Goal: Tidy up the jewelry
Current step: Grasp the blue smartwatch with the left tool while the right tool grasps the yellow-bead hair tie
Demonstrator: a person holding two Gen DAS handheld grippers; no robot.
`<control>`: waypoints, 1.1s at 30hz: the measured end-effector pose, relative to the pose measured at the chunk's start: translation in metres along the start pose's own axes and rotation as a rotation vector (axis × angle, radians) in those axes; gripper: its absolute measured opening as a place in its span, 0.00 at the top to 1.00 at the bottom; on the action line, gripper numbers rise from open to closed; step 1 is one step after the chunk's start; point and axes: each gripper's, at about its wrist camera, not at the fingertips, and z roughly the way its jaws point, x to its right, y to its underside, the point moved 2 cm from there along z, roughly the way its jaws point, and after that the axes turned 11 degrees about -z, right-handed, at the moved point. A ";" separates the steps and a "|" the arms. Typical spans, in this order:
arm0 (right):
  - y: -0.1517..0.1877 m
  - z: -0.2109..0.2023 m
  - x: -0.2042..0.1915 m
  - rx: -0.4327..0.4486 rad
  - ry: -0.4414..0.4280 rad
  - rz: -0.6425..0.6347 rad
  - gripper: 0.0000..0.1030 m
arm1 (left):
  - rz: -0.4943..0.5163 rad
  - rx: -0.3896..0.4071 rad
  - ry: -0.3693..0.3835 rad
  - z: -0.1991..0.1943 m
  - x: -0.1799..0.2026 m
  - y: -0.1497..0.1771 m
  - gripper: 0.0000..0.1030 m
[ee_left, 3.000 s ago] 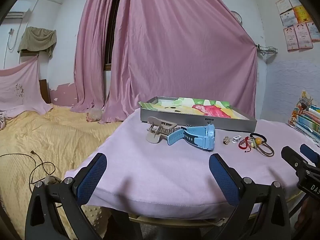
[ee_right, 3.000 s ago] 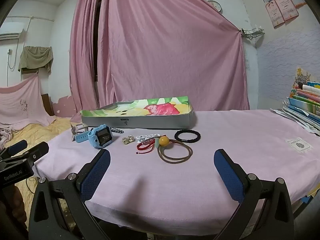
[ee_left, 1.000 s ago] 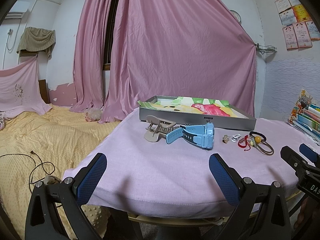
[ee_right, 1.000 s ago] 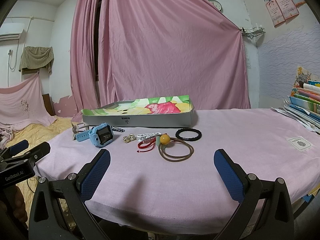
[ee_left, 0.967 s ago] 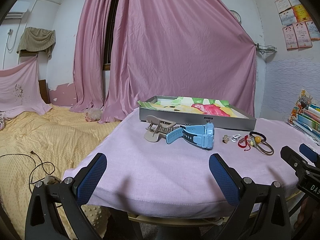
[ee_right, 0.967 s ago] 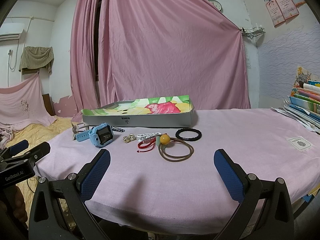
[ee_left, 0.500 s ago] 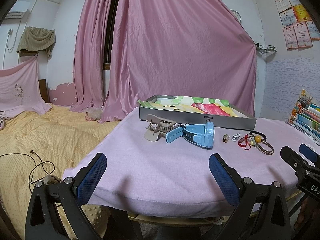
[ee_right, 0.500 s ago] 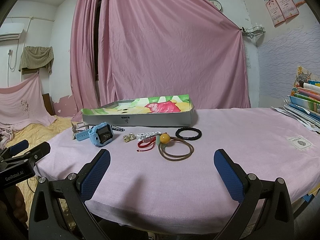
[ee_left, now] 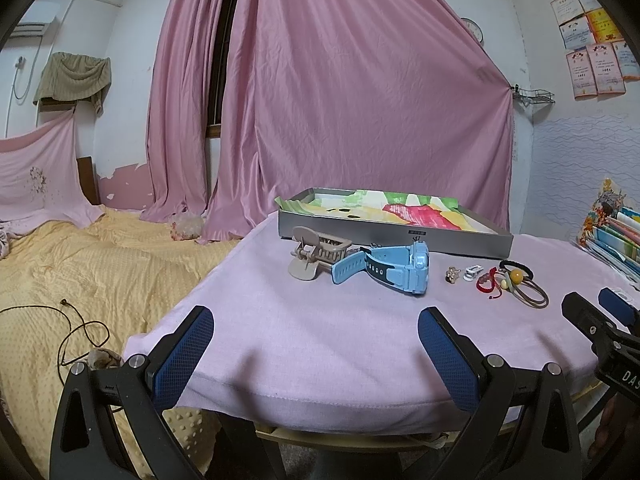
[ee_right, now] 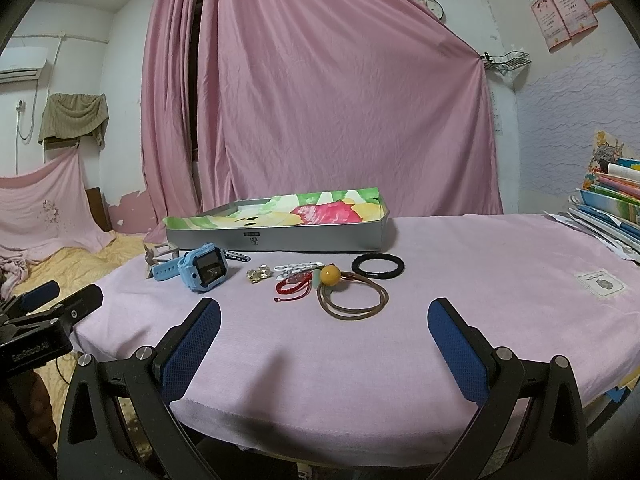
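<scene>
We faced a pink-clothed surface (ee_right: 480,264) before pink curtains (ee_right: 320,100), a yellow bed (ee_left: 100,264) off its left edge. A grey tray (ee_right: 280,240) sat toward the far edge, with a blue watch (ee_right: 202,267) and brown cord loop (ee_right: 354,300) nearer us; nothing blocked them. Both the left gripper (ee_left: 316,350) and the right gripper (ee_right: 324,344) had jaws apart, empty.

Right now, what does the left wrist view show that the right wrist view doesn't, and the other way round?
Only the left view shows the whole beige hair claw and a brown cord on the yellow bedspread. Only the right view shows the black ring's full circle and a black chain. Both show the tray, blue watch, and both grippers open, left and right.
</scene>
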 end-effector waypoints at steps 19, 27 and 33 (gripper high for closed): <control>-0.044 0.036 0.030 -0.066 -0.145 -0.041 0.01 | -0.003 -0.183 0.156 0.042 0.014 -0.022 0.01; -0.050 0.073 0.035 -0.217 -0.188 -0.102 0.01 | 0.005 -0.304 0.198 0.077 0.032 -0.027 0.06; -0.048 0.102 0.025 -0.319 -0.261 -0.131 0.27 | 0.019 -0.397 0.209 0.100 0.042 -0.025 0.26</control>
